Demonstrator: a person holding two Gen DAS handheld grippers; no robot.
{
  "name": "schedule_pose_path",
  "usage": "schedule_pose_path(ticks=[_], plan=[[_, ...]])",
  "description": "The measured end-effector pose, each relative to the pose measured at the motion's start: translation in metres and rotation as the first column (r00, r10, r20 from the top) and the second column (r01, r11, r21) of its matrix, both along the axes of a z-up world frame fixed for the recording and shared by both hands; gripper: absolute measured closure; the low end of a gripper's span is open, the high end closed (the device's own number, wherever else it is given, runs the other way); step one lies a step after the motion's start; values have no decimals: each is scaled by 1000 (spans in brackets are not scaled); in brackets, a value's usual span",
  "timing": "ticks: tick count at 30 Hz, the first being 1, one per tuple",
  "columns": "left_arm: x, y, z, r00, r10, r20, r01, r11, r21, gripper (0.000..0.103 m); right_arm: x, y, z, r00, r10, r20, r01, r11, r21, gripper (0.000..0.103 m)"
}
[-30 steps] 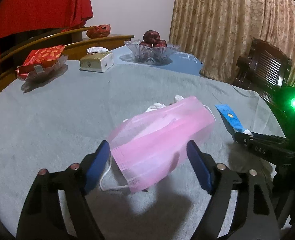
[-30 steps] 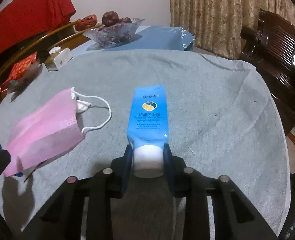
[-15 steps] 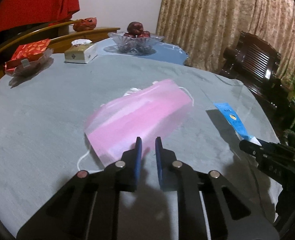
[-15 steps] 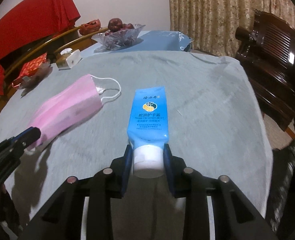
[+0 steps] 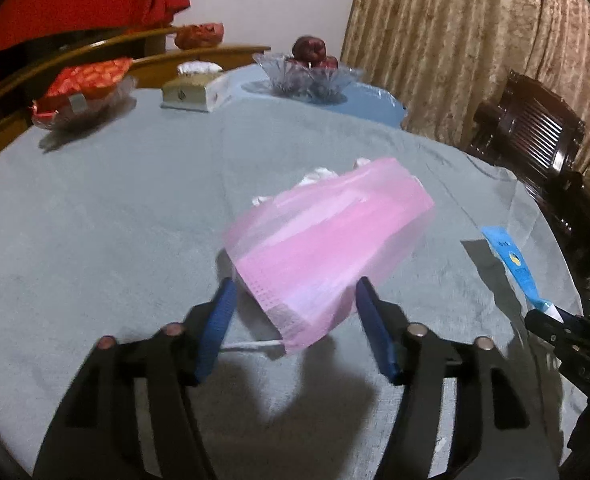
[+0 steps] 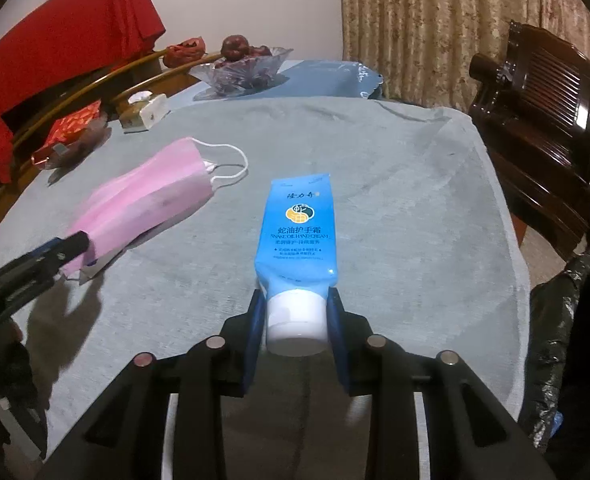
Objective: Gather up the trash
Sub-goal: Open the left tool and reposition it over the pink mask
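A pink face mask [image 5: 327, 240] with white ear loops lies on the grey tablecloth [image 5: 95, 220]. My left gripper [image 5: 295, 284] has its blue pads on either side of the mask's near end, and the jaws are opening. I cannot see either pad pressing the mask. In the right wrist view the mask [image 6: 151, 200] lies at the left with the left gripper [image 6: 71, 246] at its near corner. My right gripper [image 6: 297, 300] is shut on the white cap of a blue hand cream tube [image 6: 297, 224]. The tube [image 5: 513, 264] also shows at the right edge of the left wrist view.
At the far side stand a glass fruit bowl [image 5: 309, 74], a tissue box [image 5: 195, 90] and a dish with a red packet [image 5: 83, 88]. A dark wooden chair [image 5: 535, 132] stands right of the table. A black bag [image 6: 567, 340] hangs past the right edge.
The left jaws went from wide to nearly shut at the mask's near edge, and now stand apart around that end. The right gripper shifted sideways with the tube still held.
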State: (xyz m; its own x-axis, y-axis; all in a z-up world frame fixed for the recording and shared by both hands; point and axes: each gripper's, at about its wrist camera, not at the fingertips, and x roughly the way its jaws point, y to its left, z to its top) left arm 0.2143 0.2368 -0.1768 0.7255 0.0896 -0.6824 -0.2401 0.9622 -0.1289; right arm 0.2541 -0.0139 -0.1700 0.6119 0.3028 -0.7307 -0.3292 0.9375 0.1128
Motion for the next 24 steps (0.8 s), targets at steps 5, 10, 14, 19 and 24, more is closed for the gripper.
schedule_pose_path(ticks=[5, 10, 14, 19, 24], plan=[[-4, -10, 5, 999, -39, 23, 39, 999, -15, 98, -2, -1, 2, 1000, 6, 2, -6, 1000, -4, 72], [-16, -32, 16, 994, -93, 58, 94, 996, -13, 103, -6, -12, 8, 1000, -7, 14, 7, 1000, -1, 72], [-25, -53, 18, 989, -137, 54, 138, 990, -15, 103, -12, -22, 14, 999, -21, 26, 21, 1000, -3, 72], [-37, -82, 13, 979, -200, 30, 201, 979, -35, 99, -21, -35, 16, 999, -38, 26, 38, 999, -9, 72], [-48, -92, 10, 984, -178, 23, 179, 984, -26, 39, -29, -48, 11, 998, -55, 7, 56, 998, -10, 72]])
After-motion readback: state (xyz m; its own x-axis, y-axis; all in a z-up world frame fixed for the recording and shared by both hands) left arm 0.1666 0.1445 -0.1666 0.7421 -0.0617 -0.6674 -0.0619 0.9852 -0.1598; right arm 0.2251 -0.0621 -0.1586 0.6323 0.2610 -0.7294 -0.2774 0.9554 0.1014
